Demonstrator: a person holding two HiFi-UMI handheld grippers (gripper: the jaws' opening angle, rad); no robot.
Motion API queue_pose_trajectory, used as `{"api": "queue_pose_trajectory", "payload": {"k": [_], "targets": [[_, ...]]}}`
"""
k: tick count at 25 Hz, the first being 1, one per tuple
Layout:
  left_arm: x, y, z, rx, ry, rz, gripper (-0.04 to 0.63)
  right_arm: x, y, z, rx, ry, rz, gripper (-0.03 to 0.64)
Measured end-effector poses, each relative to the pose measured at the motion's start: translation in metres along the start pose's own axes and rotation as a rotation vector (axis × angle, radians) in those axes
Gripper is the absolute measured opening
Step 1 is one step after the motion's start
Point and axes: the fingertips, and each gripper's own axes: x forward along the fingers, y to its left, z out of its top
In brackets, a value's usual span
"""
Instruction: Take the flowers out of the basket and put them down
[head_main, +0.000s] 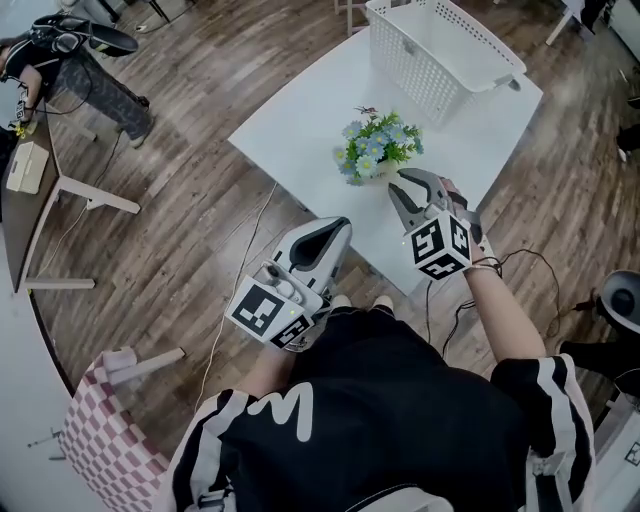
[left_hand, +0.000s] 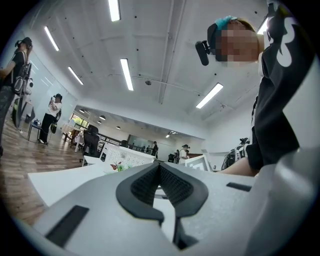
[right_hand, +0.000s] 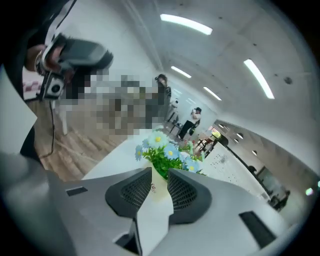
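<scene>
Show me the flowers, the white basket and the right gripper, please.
flowers (head_main: 378, 146), head view, on the middle blue blooms.
white basket (head_main: 412, 72), head view, on its perforated side wall.
right gripper (head_main: 412, 186), head view, midway between its open fingertips.

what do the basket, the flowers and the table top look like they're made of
Basket: likely moulded white plastic, matt, its walls pierced with even rows of holes.
Flowers: probably artificial, fabric or plastic, judging by the uniform pale blue blooms and stiff bright green leaves; not certain.
Table: smooth white top, perhaps laminate or painted board; no grain shows.
</scene>
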Motion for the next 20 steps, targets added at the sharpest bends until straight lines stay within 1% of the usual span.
{"api": "queue_pose_trajectory", "payload": {"k": [3, 5, 7, 9, 11, 16, 18, 20], "targets": [[0.007, 0.0, 0.006, 0.017, -0.007, -0.019, 0.005, -0.029, -0.012, 0.024, 0.222, -0.137, -0.063, 0.1], [0.011, 0.0, 0.011, 0.027, -0.013, -0.033, 0.005, -0.049, -0.021, 0.043, 0.347, -0.239, -0.099, 0.089], [0.016, -0.002, 0.015, 0.037, -0.018, -0.05, 0.005, -0.069, -0.03, 0.059, 0.448, -0.333, -0.132, 0.077], [0.02, -0.004, 0.018, 0.044, -0.022, -0.067, 0.005, -0.085, -0.035, 0.072, 0.523, -0.411, -0.15, 0.062], [0.024, -0.007, 0.019, 0.046, -0.024, -0.085, 0.005, -0.097, -0.034, 0.081, 0.563, -0.464, -0.158, 0.056], [0.026, -0.015, 0.017, 0.04, -0.021, -0.133, 0.005, -0.119, -0.024, 0.096, 0.586, -0.563, -0.206, 0.029], [0.024, -0.016, 0.015, 0.033, -0.02, -0.145, 0.005, -0.123, -0.016, 0.101, 0.594, -0.587, -0.21, 0.023], [0.02, -0.016, 0.014, 0.03, -0.022, -0.158, 0.005, -0.123, -0.007, 0.1, 0.604, -0.587, -0.224, 0.02]]}}
